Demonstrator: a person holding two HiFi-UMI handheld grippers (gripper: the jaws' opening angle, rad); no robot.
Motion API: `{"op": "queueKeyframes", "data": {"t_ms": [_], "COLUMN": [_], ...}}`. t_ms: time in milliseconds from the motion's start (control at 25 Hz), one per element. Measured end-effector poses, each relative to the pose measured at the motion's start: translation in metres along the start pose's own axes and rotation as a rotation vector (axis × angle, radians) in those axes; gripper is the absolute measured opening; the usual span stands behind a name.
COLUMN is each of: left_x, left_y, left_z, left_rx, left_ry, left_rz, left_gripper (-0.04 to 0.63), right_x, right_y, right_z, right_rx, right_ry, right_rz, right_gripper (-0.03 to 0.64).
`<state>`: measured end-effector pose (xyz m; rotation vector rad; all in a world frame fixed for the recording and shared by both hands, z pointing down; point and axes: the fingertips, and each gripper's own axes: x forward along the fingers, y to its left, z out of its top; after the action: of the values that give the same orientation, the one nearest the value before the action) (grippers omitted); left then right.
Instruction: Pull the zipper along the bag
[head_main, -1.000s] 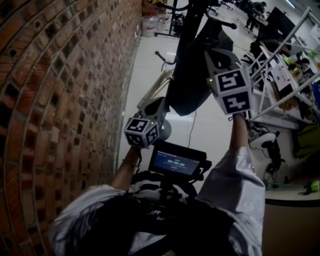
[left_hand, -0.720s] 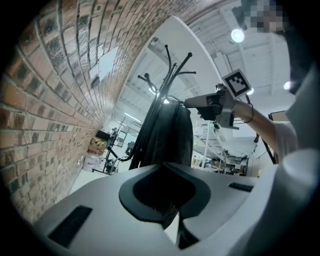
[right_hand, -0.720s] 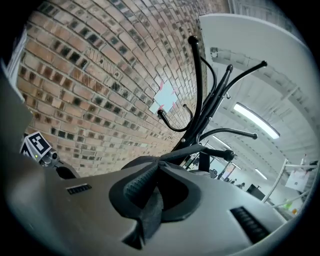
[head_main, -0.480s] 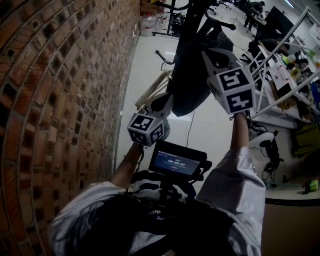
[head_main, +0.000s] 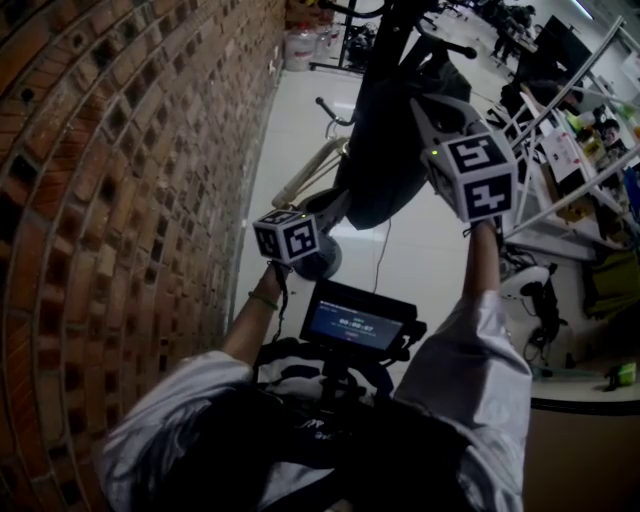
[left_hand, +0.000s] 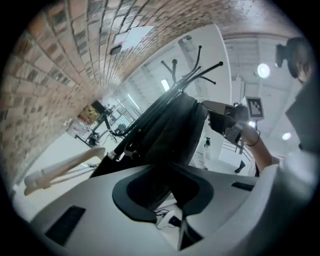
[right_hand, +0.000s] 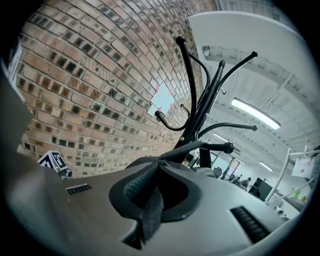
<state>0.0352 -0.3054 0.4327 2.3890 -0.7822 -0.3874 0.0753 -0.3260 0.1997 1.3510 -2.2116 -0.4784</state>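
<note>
On the coat stand (right_hand: 205, 100) — bag (head_main: 385, 150) (black) hangs lengthwise along its pole.

The bag (head_main: 385, 130) is looking like matt dark cloth, the brick wall (head_main: 130, 200) is showing rough, the coat stand (right_hand: 192, 75) is gleaming smooth black metal, and the floor (head_main: 300, 130) is shining glossy.

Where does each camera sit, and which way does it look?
Head view: on the person's head, looking steeply down past both forearms at the left gripper, right gripper and hanging bag.
Left gripper view: on the left gripper, looking along its jaws at the bag; the right gripper and right forearm show.
Right gripper view: on the right gripper, looking along its jaws, shut on the strap, toward the coat rack and brick wall.
Shared: head and left gripper views both show the bag and right gripper.
</note>
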Motion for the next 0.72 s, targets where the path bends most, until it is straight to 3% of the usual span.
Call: {"op": "queueKeyframes", "data": {"t_ms": [160, 440, 560, 720], "left_x": [0.009, 0.006, 0.009, 0.011], "left_y": [0.002, 0.017, -0.004, -0.005], "left_z": [-0.009, -0.006, 0.006, 0.005], "left_rx": [-0.159, -0.338, -0.468, -0.534], "left_ry": [0.008, -0.066, -0.136, -0.163], "left_rz": [-0.115, -0.195, -0.358, -0.416], "left_gripper": [0.1, 0.101, 0.101, 0.101], "right_x": [0.002, 0.005, 0.005, 0.006], "right_y": [-0.001, 0.001, 0.003, 0.003], "right_z": [-0.001, -0.003, -0.003, -0.004], "right_rx": [0.016, 0.033, 0.034, 0.031], "right_ry": [-0.007, -0.016, -0.019, -0.015], "right_rz": [0.003, 0.002, -0.003, -0.01], "right_gripper": [-0.006, -0.006, -0.006, -0.006]}}
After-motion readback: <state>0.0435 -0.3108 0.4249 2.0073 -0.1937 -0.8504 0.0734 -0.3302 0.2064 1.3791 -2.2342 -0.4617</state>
